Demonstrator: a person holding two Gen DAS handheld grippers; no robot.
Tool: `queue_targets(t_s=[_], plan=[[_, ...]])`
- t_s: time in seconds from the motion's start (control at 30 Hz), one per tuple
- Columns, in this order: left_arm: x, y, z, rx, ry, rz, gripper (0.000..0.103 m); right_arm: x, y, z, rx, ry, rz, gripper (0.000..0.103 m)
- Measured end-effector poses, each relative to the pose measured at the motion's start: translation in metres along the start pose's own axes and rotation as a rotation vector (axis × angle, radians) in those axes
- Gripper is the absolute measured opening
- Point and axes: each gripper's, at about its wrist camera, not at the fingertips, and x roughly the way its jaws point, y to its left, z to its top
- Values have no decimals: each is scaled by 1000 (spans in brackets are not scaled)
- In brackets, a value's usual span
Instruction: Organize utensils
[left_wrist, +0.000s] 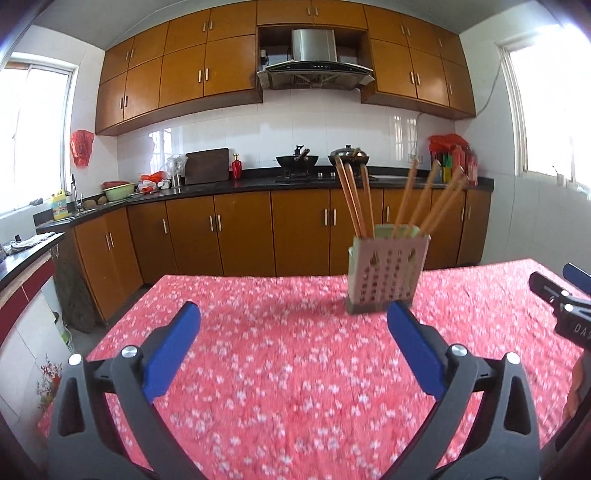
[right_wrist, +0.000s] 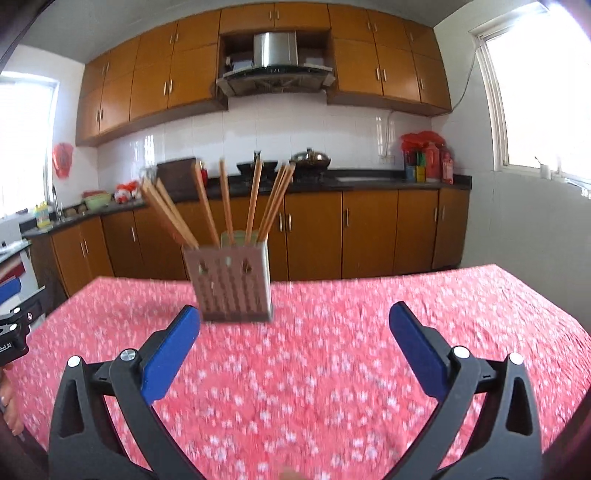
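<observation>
In the left wrist view, the left tool (left_wrist: 293, 319) fills the lower frame with its blue fingers (left_wrist: 173, 350) spread wide apart, holding nothing. Right of centre, the perforated utensil holder (left_wrist: 386, 275) stands upright on the tabletop (left_wrist: 277, 369) (red floral cloth), with chopsticks (left_wrist: 406, 195) fanning out of its top. At the right edge, part of the right tool (left_wrist: 561, 299) shows. In the right wrist view, that tool (right_wrist: 293, 319) is likewise wide apart and empty, with the holder (right_wrist: 232, 284) left of centre just beyond its left finger.
</observation>
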Motion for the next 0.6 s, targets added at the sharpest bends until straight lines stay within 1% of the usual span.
queue_targets(t_s=[0.07, 0.27, 0.43, 0.6], plan=[[-2, -3, -10, -2, 13, -8, 99, 0, 4, -11, -5, 31, 18, 101], [1, -8, -28, -21, 51, -6, 99, -2, 12, -31, -27, 69, 11, 101], [3, -12, -36, -12, 65, -5, 99, -6, 15, -39, -30, 69, 1, 101], [1, -13, -40, -11, 60, -9, 99, -8, 16, -40, -35, 62, -5, 101]])
